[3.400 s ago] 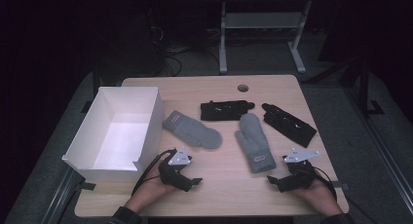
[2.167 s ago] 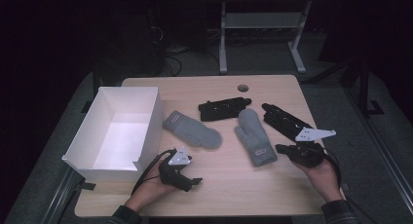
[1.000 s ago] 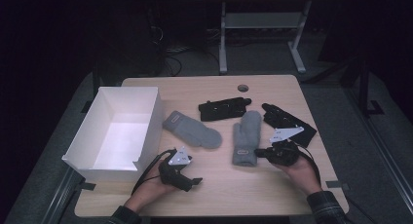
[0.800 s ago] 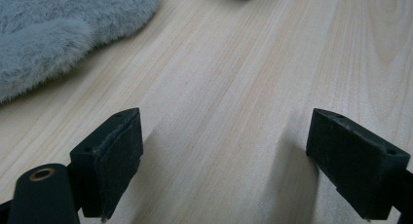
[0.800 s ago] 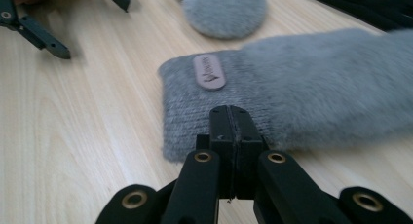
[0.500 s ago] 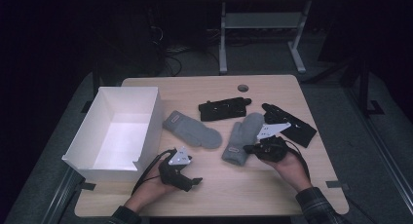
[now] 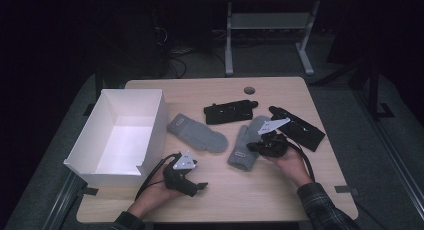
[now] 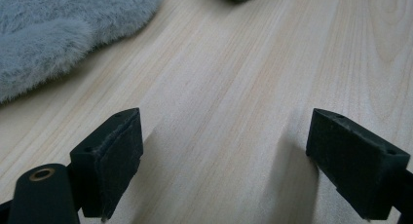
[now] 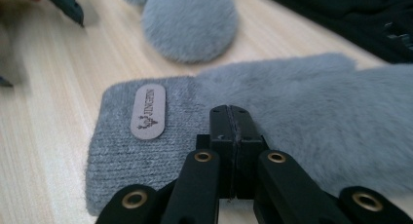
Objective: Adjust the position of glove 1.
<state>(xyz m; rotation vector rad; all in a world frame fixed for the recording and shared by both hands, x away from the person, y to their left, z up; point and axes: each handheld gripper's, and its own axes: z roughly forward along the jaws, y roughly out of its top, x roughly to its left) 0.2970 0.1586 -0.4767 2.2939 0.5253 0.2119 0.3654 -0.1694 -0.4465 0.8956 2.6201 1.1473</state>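
Right hand-held gripper [image 7: 256, 146]: jaws pressed together with nothing between them, tips resting on the grey mitten [image 7: 248, 143] at centre right of the high view, seemingly to push it along the surface [image 7: 280, 195].
Left hand-held gripper [image 7: 199, 187]: jaws wide apart and empty, parked at lower centre, likely waiting.
Grey mitten: fluffy pile, ribbed knit cuff with a pale oval label [image 9: 148, 112].
Second mitten [image 7: 197, 133]: just left of it, beside the white box [image 7: 150, 135].
Black gloves [image 7: 230, 111]: above, untouched.

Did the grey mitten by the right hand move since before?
Yes. The right grey mitten slid left and swung round, away from the black glove and toward the white box.
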